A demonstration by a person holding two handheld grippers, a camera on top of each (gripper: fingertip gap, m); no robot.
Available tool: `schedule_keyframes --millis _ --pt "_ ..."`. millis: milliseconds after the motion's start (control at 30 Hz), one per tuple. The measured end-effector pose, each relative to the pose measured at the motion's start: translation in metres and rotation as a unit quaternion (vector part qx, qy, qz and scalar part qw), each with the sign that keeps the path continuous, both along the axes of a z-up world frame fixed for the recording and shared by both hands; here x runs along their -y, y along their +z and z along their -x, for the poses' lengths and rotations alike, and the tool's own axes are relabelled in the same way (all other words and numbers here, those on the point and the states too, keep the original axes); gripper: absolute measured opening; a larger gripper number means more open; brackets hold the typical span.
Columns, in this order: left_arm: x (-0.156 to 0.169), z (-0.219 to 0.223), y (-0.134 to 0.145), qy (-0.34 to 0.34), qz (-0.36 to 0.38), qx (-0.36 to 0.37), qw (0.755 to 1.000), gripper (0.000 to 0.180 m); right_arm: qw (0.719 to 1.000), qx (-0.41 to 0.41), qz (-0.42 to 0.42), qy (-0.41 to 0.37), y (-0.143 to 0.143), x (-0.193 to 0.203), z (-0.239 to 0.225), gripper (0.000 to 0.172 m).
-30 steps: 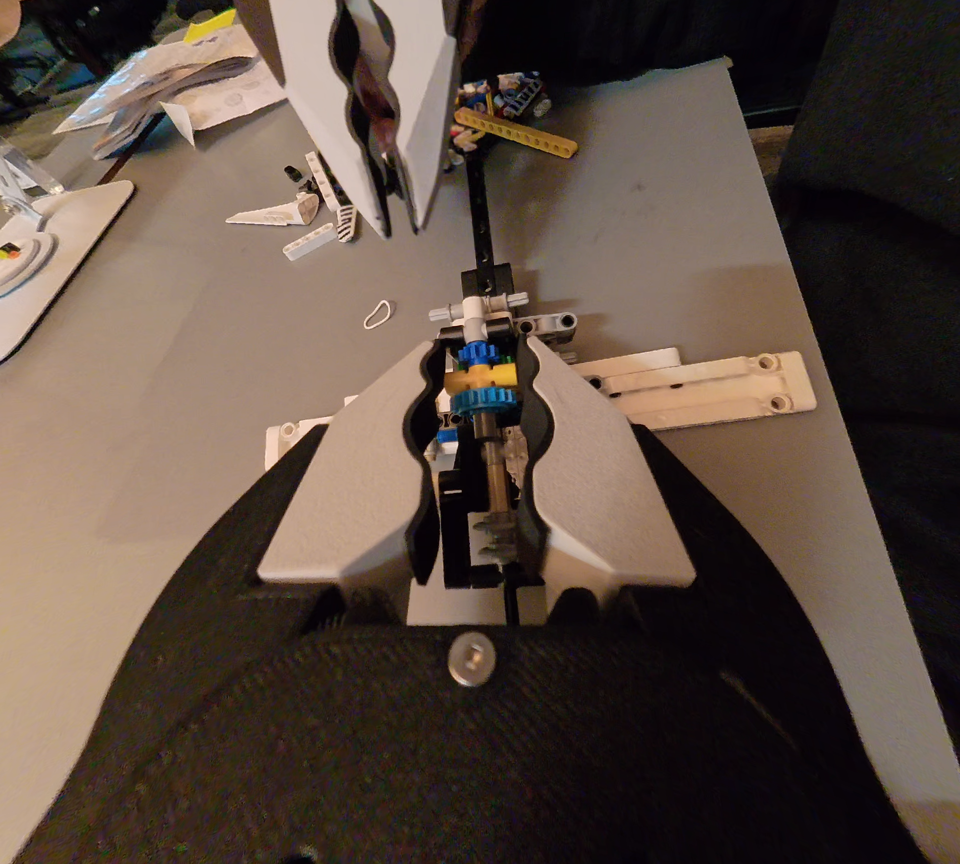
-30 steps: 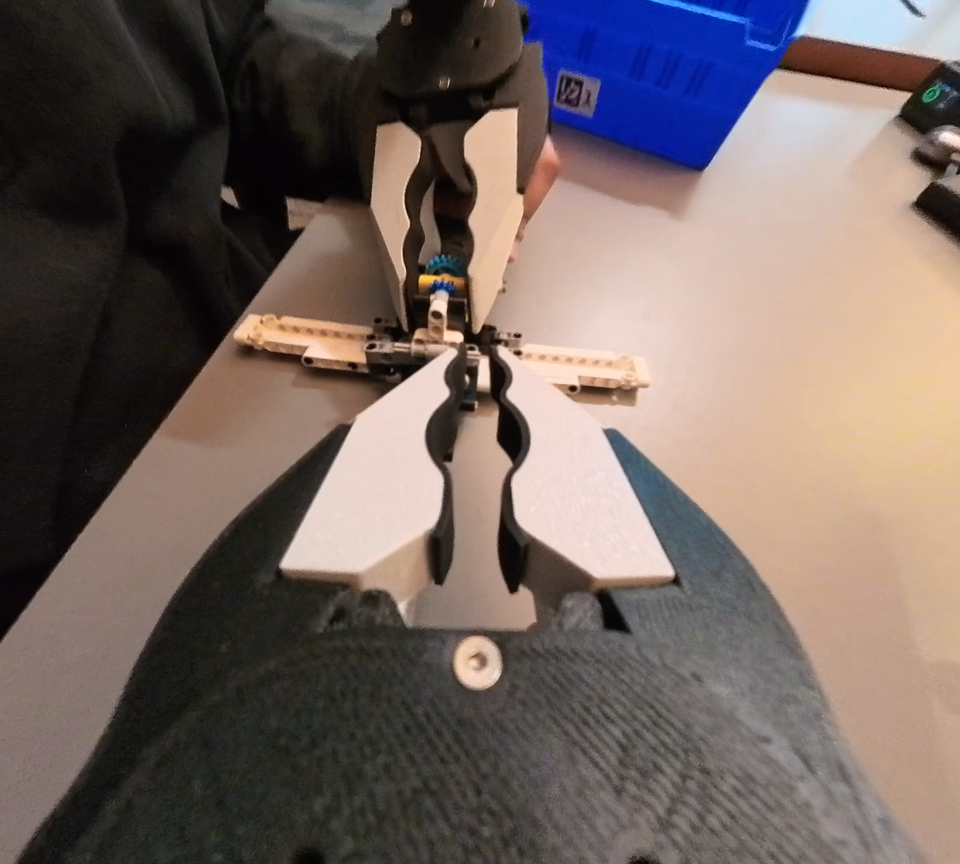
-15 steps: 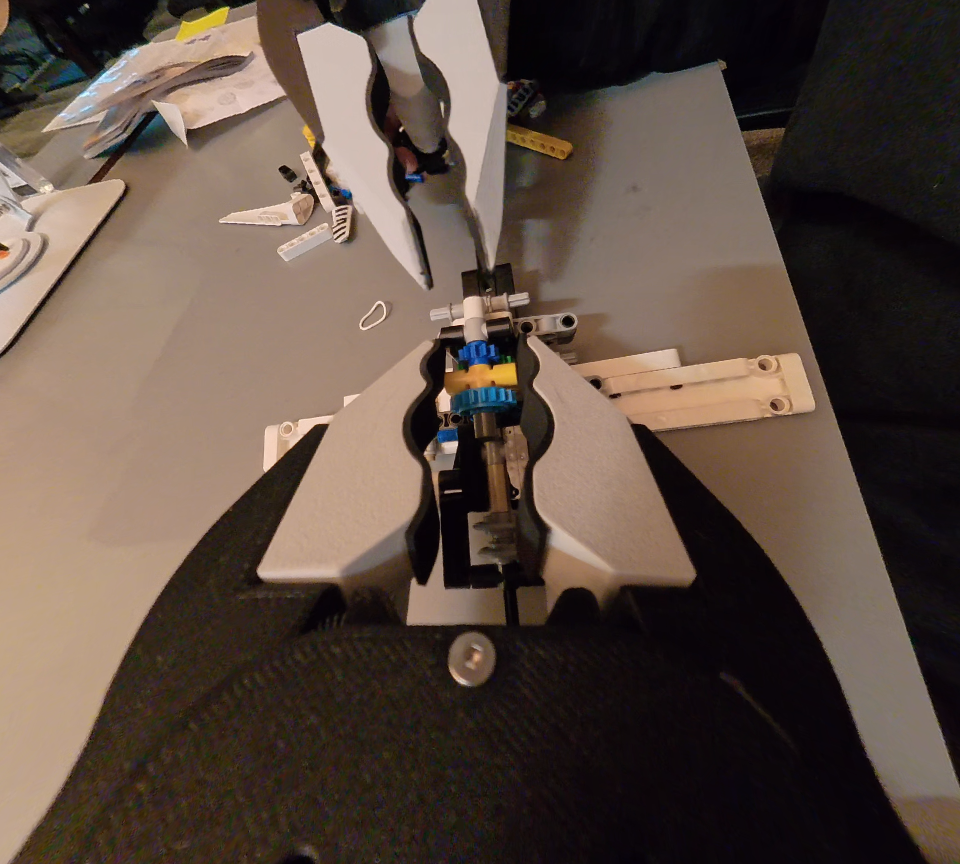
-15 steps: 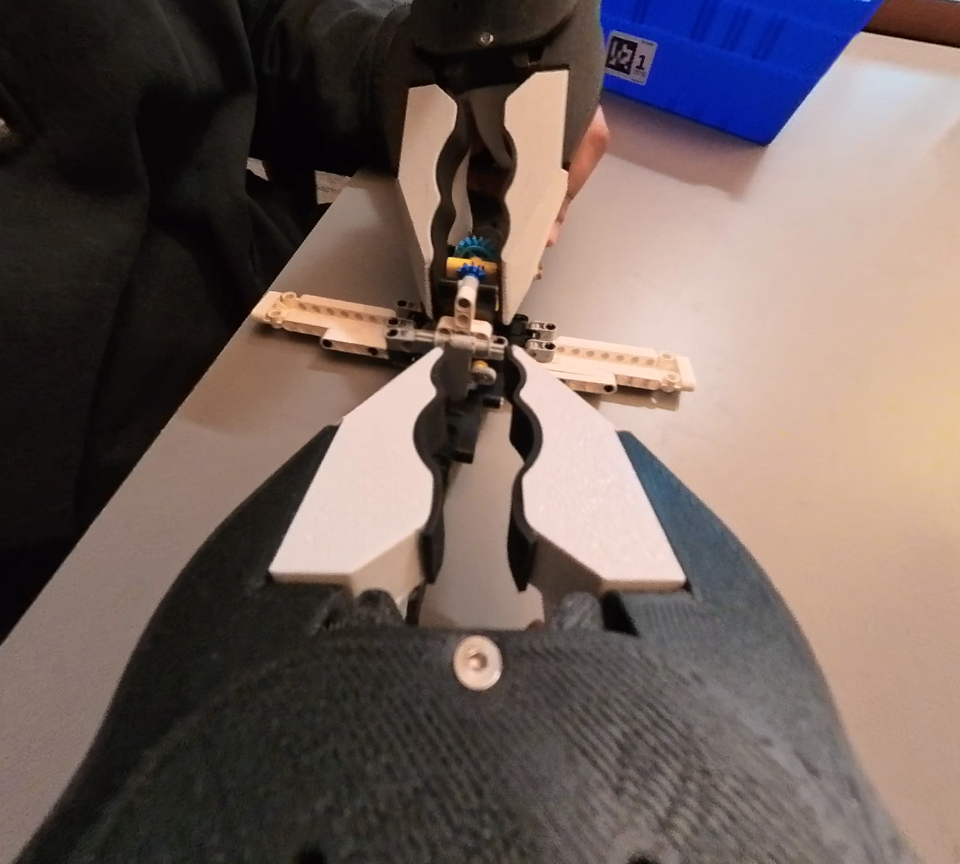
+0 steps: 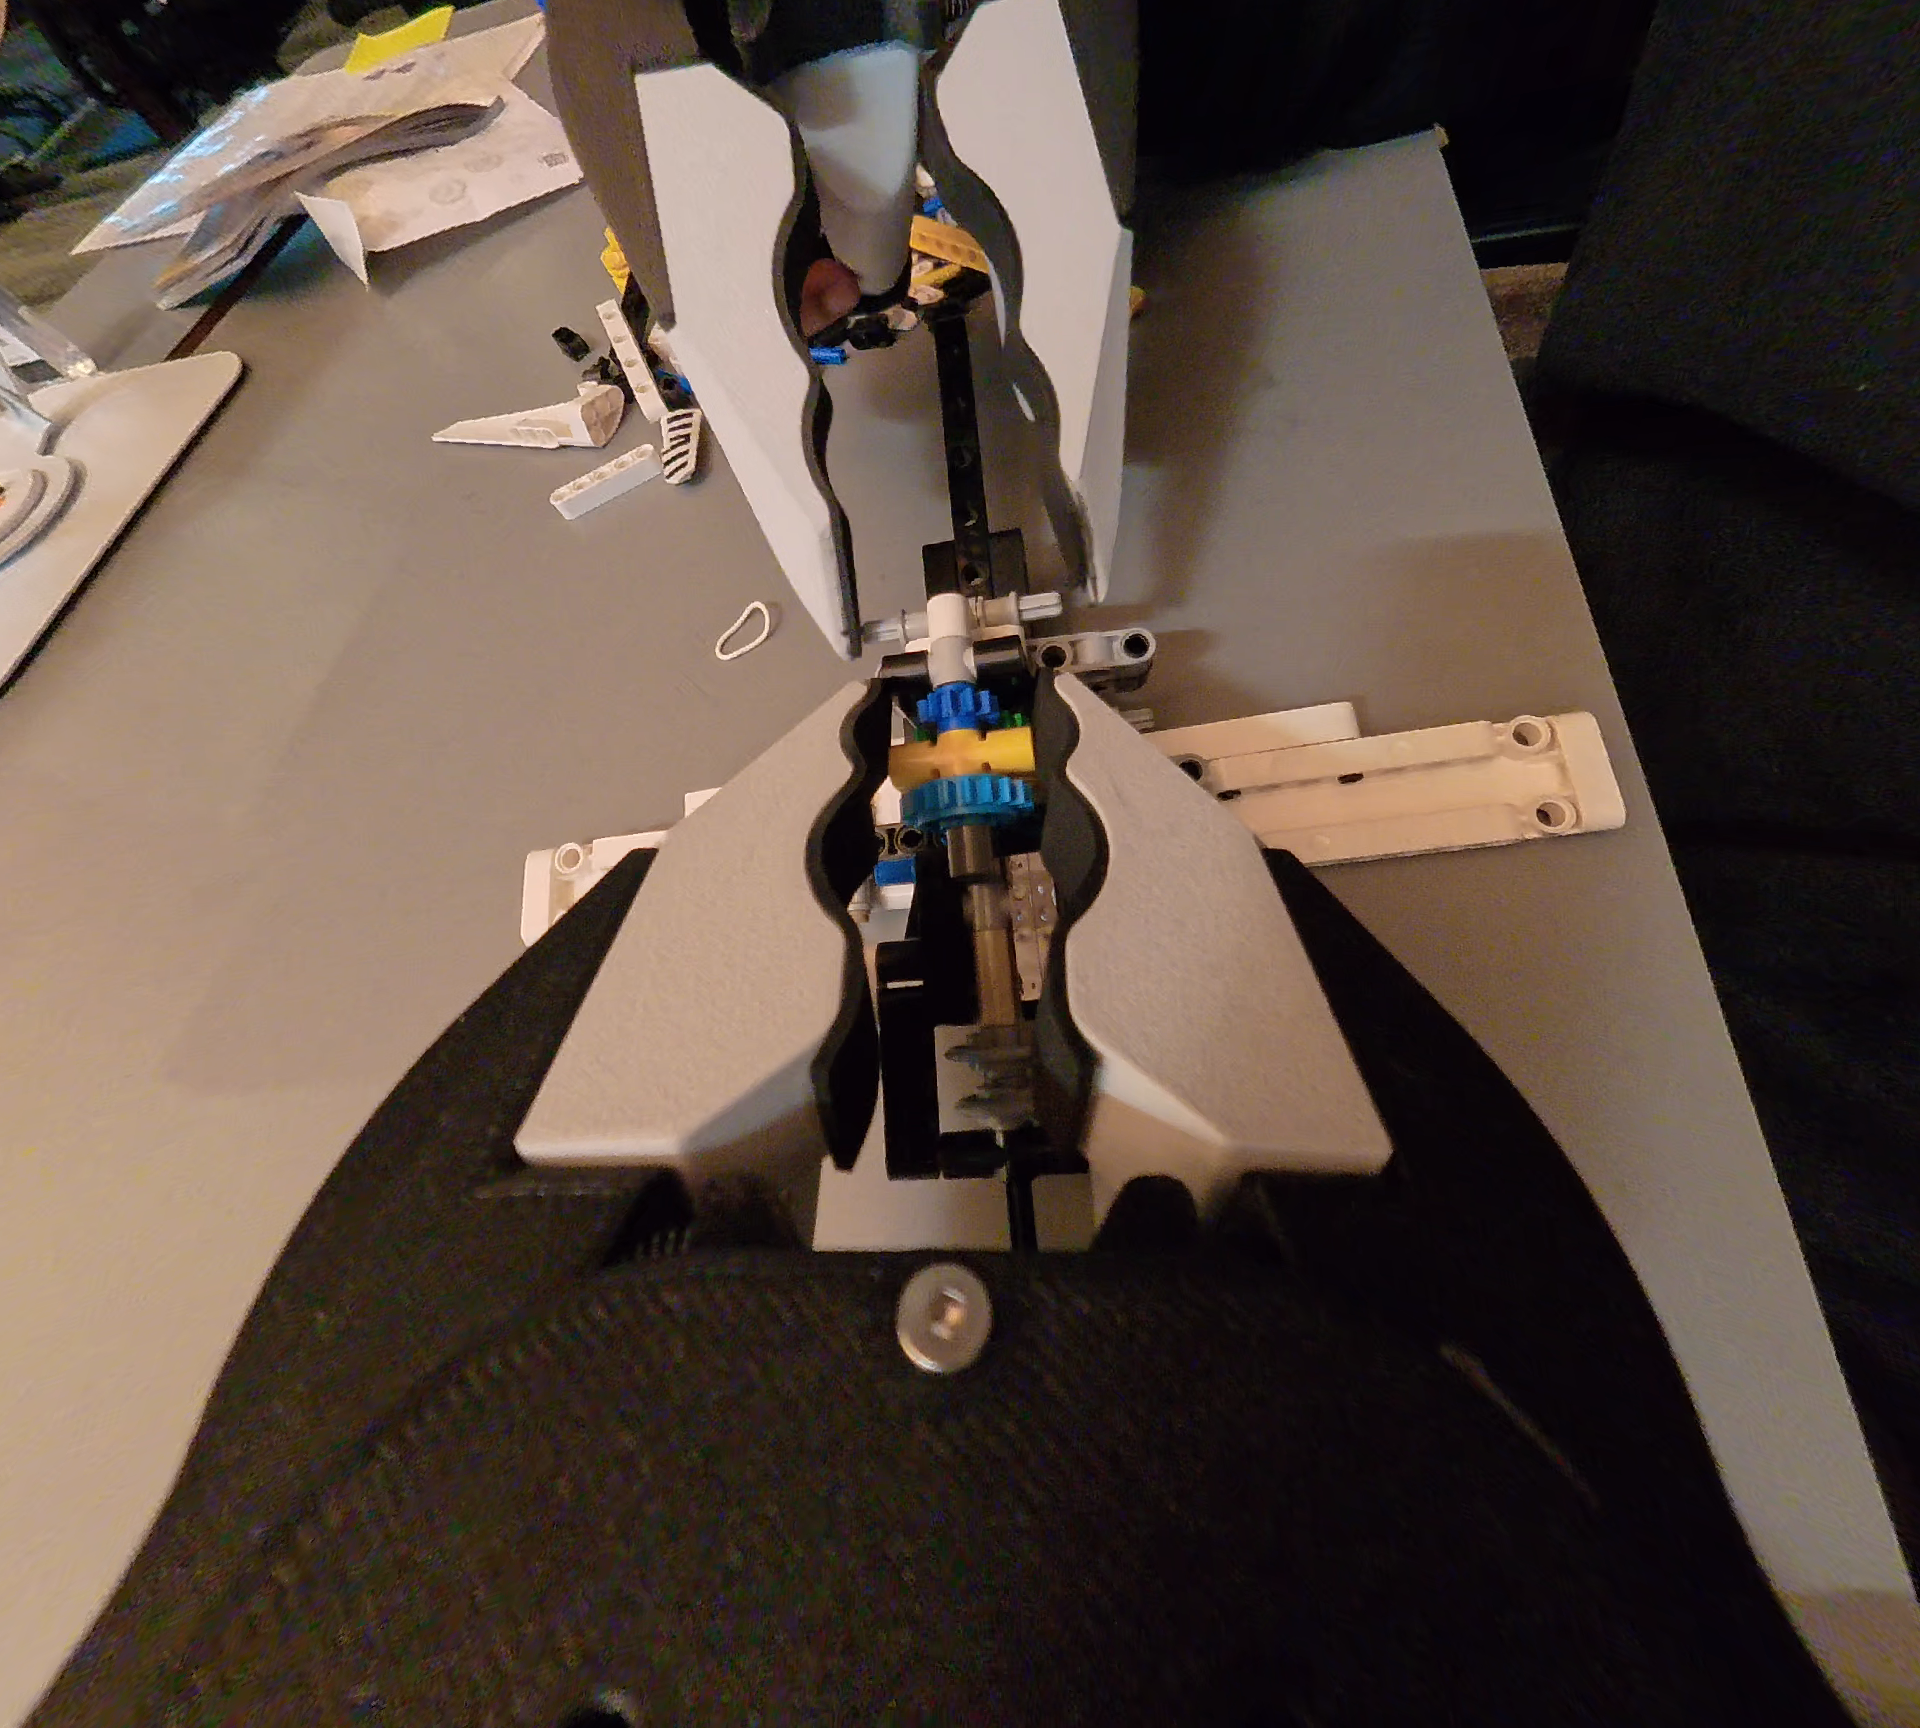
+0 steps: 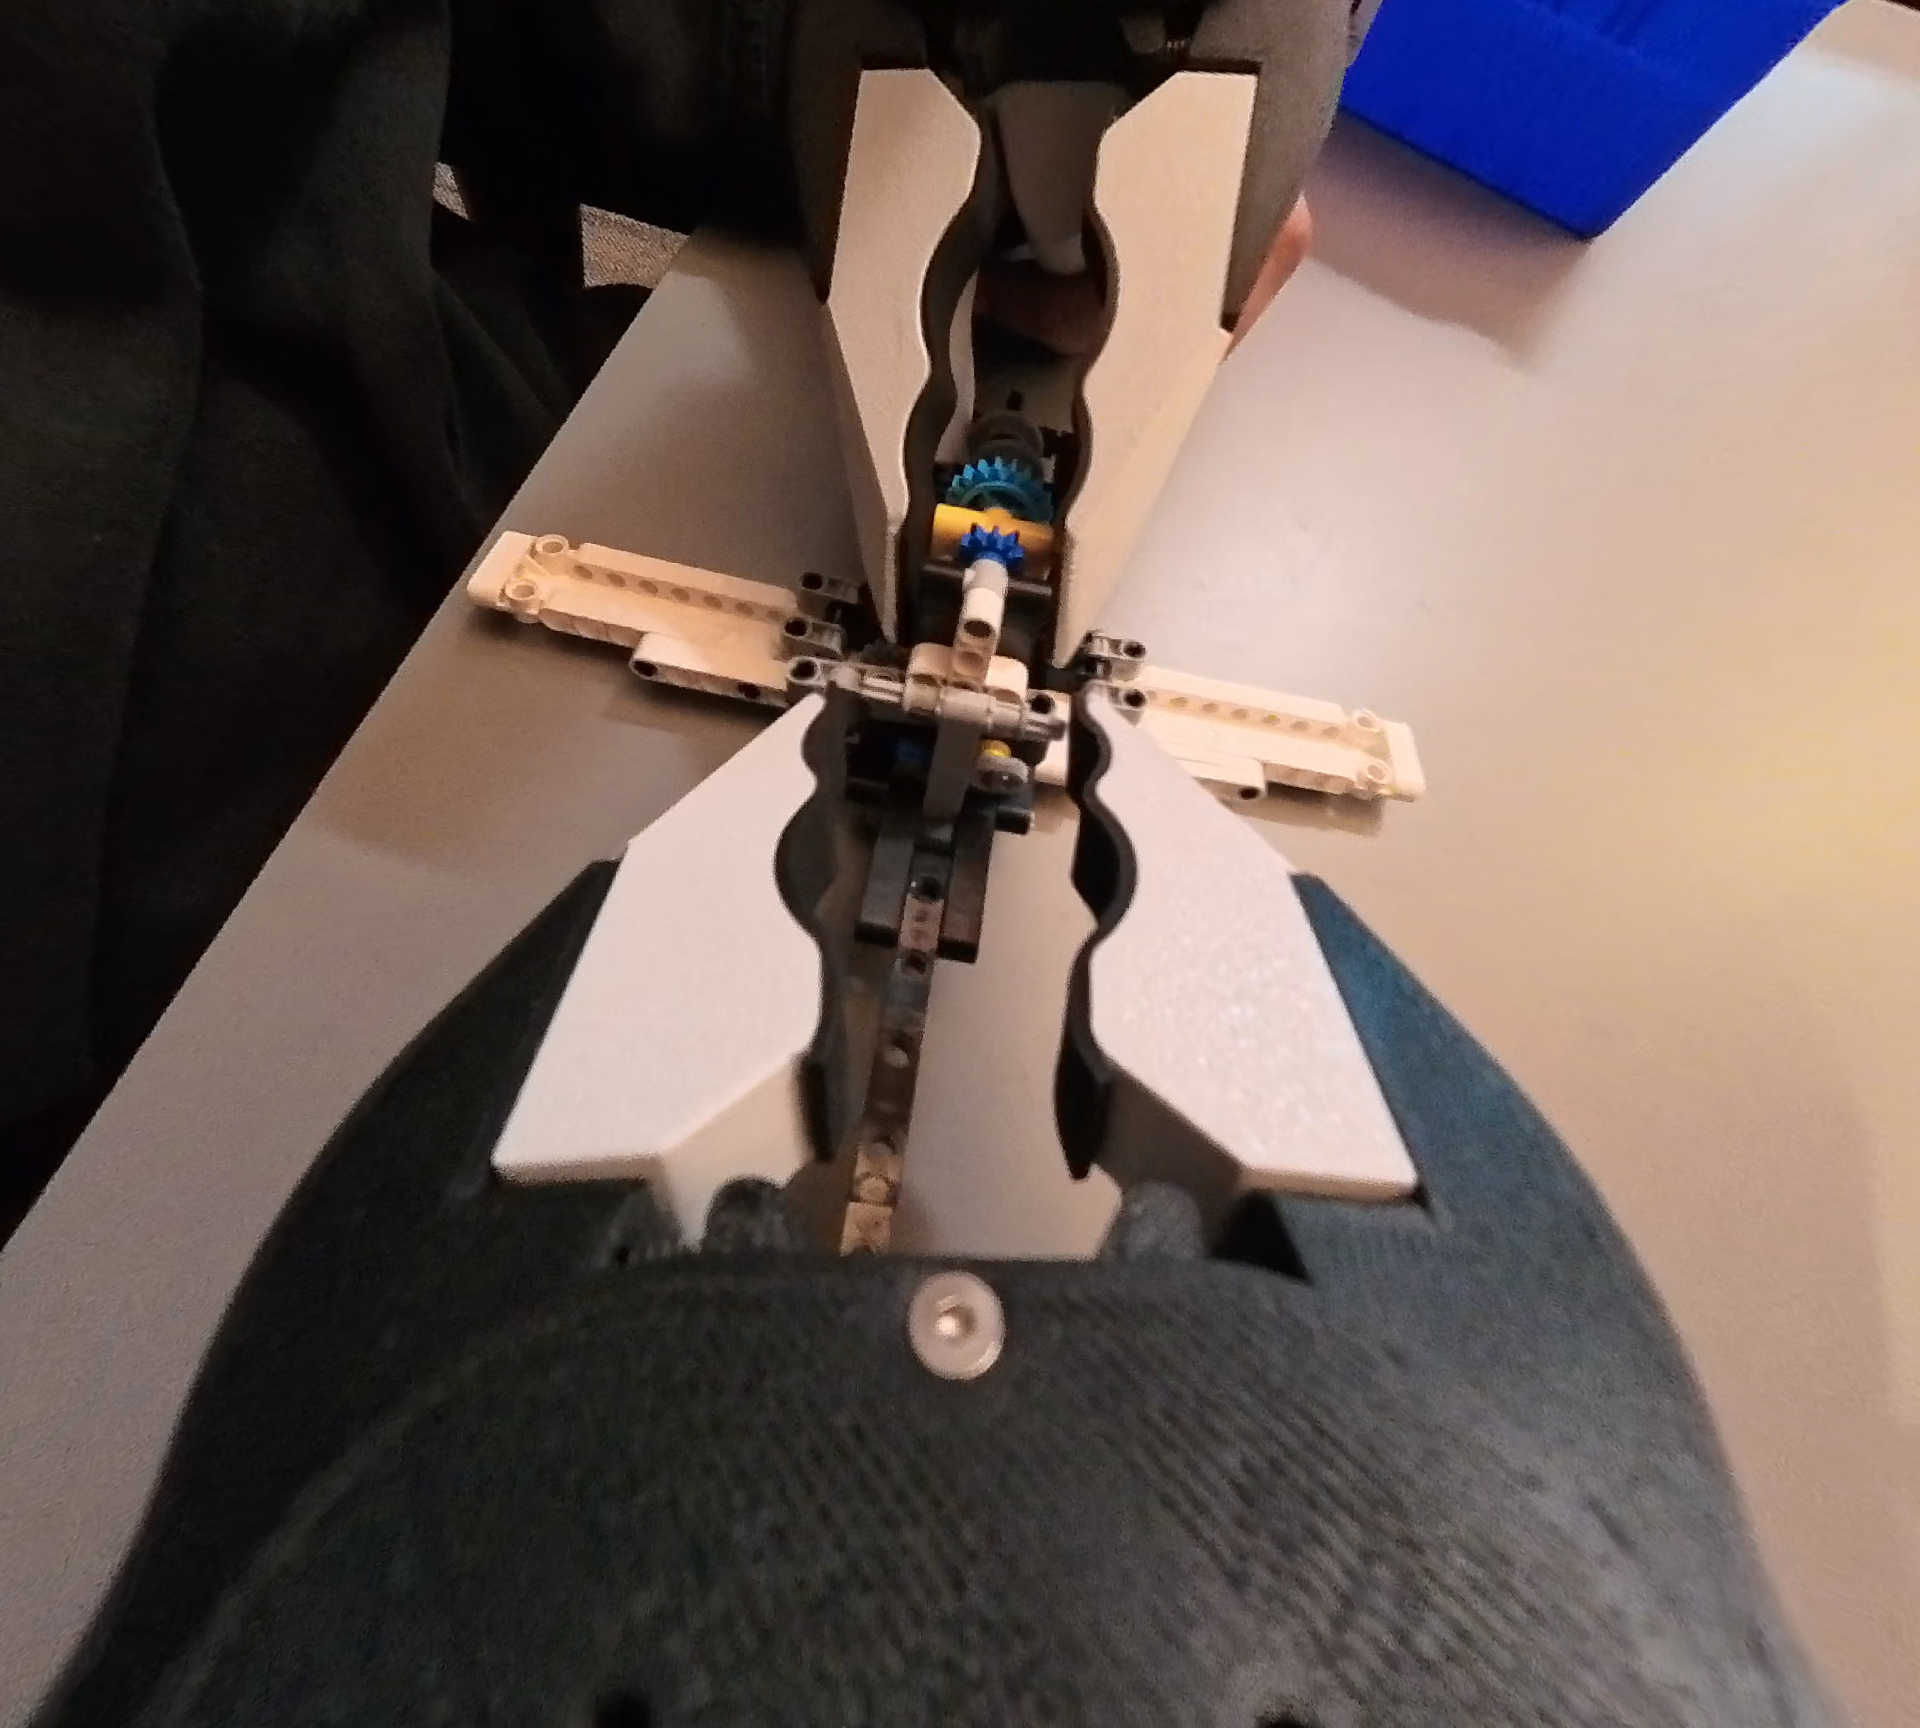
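On a grey tabletop (image 5: 312,847), the left tongs (image 5: 961,702) clamp a brick-built model (image 5: 961,764) at its gears — the right tongs (image 6: 940,722) straddle its far end, spread wide, gripping nothing.

Open tabletop (image 5: 312,847) on the model's left side, only a small white loop (image 5: 744,631) lying there. Farther off: loose white beams (image 5: 608,483), a paper stack (image 5: 343,172), a white board (image 5: 114,452) at the edge. Brick model (image 5: 961,805) sits mid-tabletop, white wings (image 5: 1403,774) spread across both sides. Blue bin (image 6: 1621,5) blocks the far corner. A person's dark sleeve (image 6: 312,224) crowds the near edge. Tabletop beyond the wing toward the bin is free.
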State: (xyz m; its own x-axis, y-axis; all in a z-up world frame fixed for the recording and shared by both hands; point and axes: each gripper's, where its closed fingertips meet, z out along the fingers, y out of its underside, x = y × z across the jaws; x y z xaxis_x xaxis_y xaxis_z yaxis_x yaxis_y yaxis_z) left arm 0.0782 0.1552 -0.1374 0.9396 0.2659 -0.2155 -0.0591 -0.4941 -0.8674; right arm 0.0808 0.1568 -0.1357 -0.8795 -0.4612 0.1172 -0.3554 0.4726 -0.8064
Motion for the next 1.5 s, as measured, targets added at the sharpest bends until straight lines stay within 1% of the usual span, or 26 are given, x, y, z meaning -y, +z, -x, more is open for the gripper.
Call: schedule_keyframes --millis 333,400,500,600,867,1000,1233,1500 --pt "0.000 0.000 0.000 0.000 0.000 0.000 1.000 0.026 1.000 0.001 0.003 0.003 0.000 0.002 -0.002 0.043" --pt "0.000 0.000 0.000 0.000 0.000 0.000 1.000 0.026 1.000 -0.009 0.010 0.000 0.001 0.003 0.000 0.048" --pt "0.000 0.000 0.000 0.000 0.000 0.000 1.000 0.026 1.000 -0.009 0.008 0.004 0.001 0.001 -0.001 0.044" --pt "0.000 0.000 0.000 0.000 0.000 0.000 1.000 0.026 1.000 -0.005 0.007 0.015 0.001 -0.001 -0.004 0.035" --pt "-0.001 0.000 0.000 -0.001 -0.001 0.006 1.000 0.026 1.000 -0.026 0.004 0.015 0.001 -0.006 -0.003 0.032" --pt "-0.003 -0.001 0.000 -0.004 0.000 0.008 1.000 0.026 0.999 -0.040 0.004 0.012 0.001 -0.007 -0.001 0.026" --pt "-0.005 -0.003 0.000 -0.008 0.000 0.010 1.000 0.027 0.999 -0.049 0.003 0.013 0.001 -0.009 -0.001 0.022" --pt "-0.007 -0.005 -0.001 -0.012 0.002 0.004 1.000 0.027 0.999 -0.040 0.001 0.024 0.002 -0.012 -0.004 0.022"
